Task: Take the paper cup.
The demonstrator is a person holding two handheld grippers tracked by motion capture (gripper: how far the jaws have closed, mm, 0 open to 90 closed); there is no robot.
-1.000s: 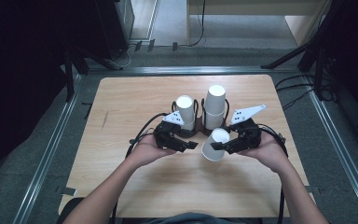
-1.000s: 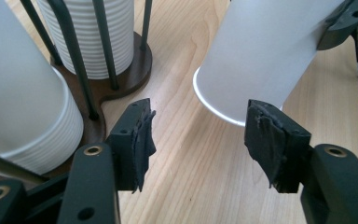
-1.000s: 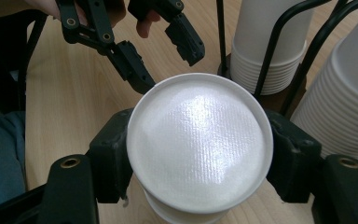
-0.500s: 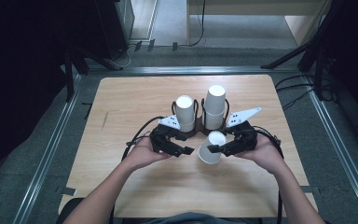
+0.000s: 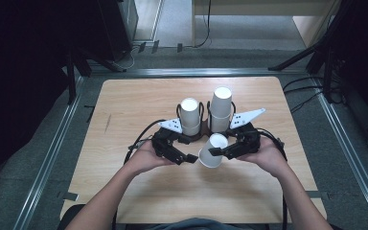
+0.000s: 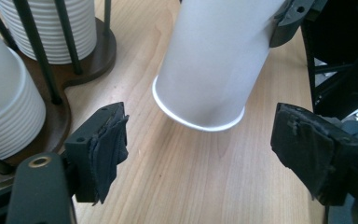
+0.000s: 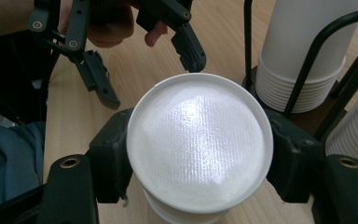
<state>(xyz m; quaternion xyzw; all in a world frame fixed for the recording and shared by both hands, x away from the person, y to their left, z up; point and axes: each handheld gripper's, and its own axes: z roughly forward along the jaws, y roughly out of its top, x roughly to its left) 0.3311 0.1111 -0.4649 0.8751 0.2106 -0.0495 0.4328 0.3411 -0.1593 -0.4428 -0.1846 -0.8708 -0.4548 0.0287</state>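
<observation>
A single white paper cup (image 5: 212,150) is held tilted above the table, its closed bottom up and its open rim pointing down toward my left gripper. My right gripper (image 5: 219,151) is shut on its sides; in the right gripper view the cup's bottom (image 7: 198,140) sits between the two jaws. My left gripper (image 5: 190,158) is open just left of the cup. In the left gripper view the cup's rim (image 6: 200,122) lies ahead of the spread pads (image 6: 106,148), apart from them.
Two stacks of white cups (image 5: 190,116) (image 5: 220,108) stand in a black wire holder on a dark wooden base (image 6: 91,51) at the table's middle, just behind both grippers. Bare light wood (image 5: 139,103) surrounds it; the table's edges drop to a grey floor.
My right gripper has drawn the cup slightly down and left, toward the person, tilting it more. My left gripper has shifted a little nearer the person and closer to the cup's rim.
</observation>
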